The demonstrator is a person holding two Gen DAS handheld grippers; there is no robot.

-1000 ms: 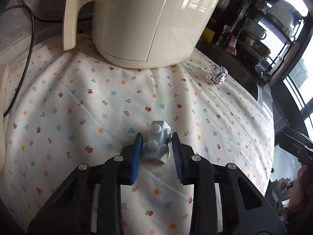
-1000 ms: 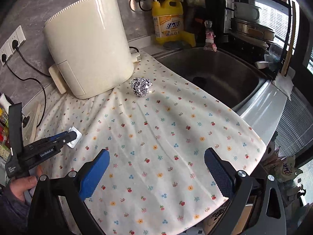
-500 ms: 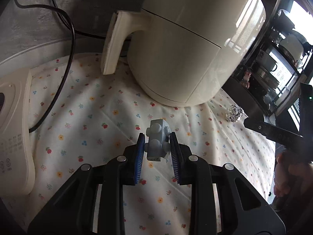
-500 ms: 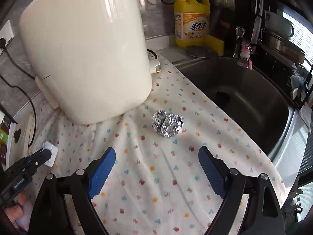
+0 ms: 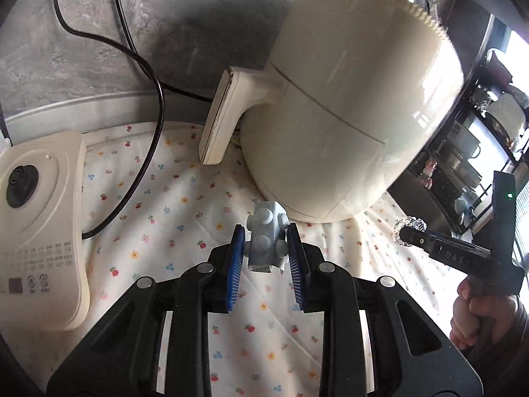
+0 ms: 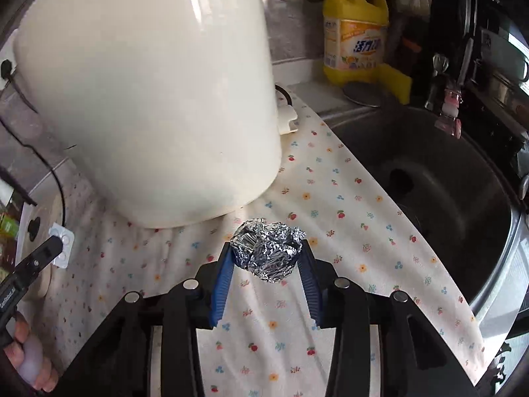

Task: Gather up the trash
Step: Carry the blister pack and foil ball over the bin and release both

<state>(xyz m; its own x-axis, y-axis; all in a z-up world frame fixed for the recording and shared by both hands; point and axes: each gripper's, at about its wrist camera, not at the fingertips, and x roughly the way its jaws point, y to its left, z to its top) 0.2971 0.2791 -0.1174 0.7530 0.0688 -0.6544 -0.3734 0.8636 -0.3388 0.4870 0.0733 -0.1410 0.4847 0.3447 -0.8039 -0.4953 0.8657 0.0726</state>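
My left gripper (image 5: 266, 246) is shut on a pale blister pack (image 5: 266, 238) with round bumps and holds it above the flowered cloth (image 5: 172, 211). It also shows at the left of the right wrist view (image 6: 62, 244). My right gripper (image 6: 267, 258) is shut on a crumpled ball of aluminium foil (image 6: 267, 251), just in front of the cream air fryer (image 6: 148, 92). The foil ball also shows in the left wrist view (image 5: 408, 230), at the tip of the right gripper.
The cream air fryer (image 5: 347, 109) stands at the back of the cloth, its handle pointing left. A cream appliance (image 5: 36, 225) and a black cable (image 5: 148, 132) lie at the left. A steel sink (image 6: 429, 178) is at the right, with a yellow detergent bottle (image 6: 353, 36) behind it.
My right gripper moved forward to the foil ball and closed on it. My left gripper kept the blister pack and swung further left and up.
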